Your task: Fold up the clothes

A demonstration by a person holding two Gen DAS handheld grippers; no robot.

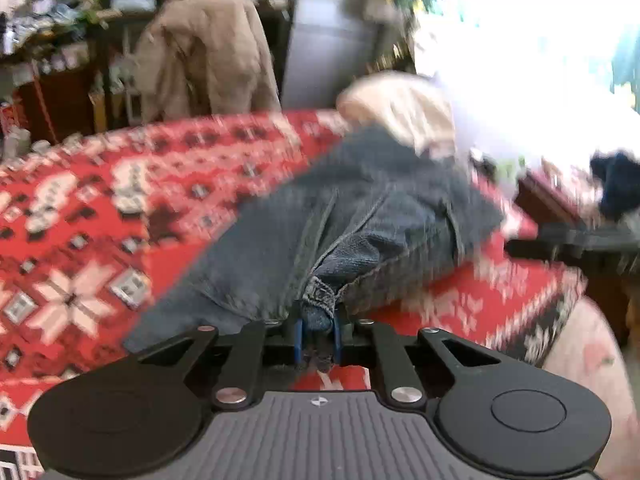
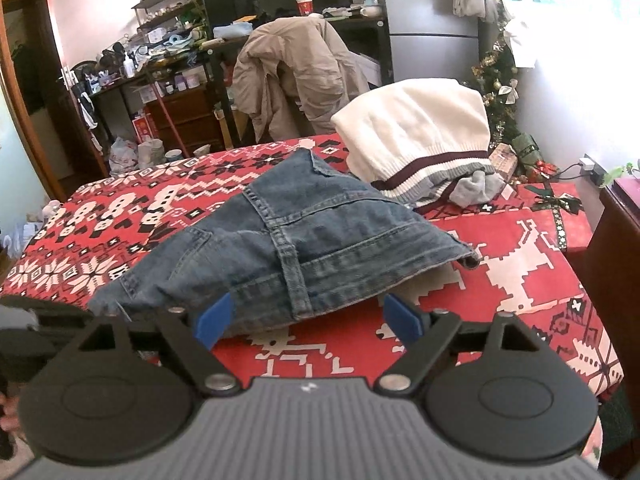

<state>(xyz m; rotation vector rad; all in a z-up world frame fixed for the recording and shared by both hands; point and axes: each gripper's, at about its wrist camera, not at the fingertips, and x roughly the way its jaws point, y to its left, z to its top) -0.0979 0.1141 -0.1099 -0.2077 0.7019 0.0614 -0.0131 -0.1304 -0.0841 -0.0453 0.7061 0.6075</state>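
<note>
A blue denim garment (image 2: pixel 300 224) lies bunched on the table's red patterned cloth (image 2: pixel 120 216). My left gripper (image 1: pixel 318 336) is shut on a folded corner of this denim (image 1: pixel 320 300), pinched between its blue pads; that view is blurred. My right gripper (image 2: pixel 308 320) stands open at the garment's near hem, with the hem lying between its wide-apart blue pads (image 2: pixel 212 320). Behind the denim sits a white knitted sweater (image 2: pixel 412 128) with dark red and grey stripes, heaped on a grey piece of clothing.
A beige jacket (image 2: pixel 296 76) hangs over a chair behind the table. A red wrapped box (image 2: pixel 560 220) and a dark wooden cabinet (image 2: pixel 616 240) stand at the right. A small decorated tree (image 2: pixel 496 88) is in the corner. Cluttered shelves (image 2: pixel 168 40) fill the back left.
</note>
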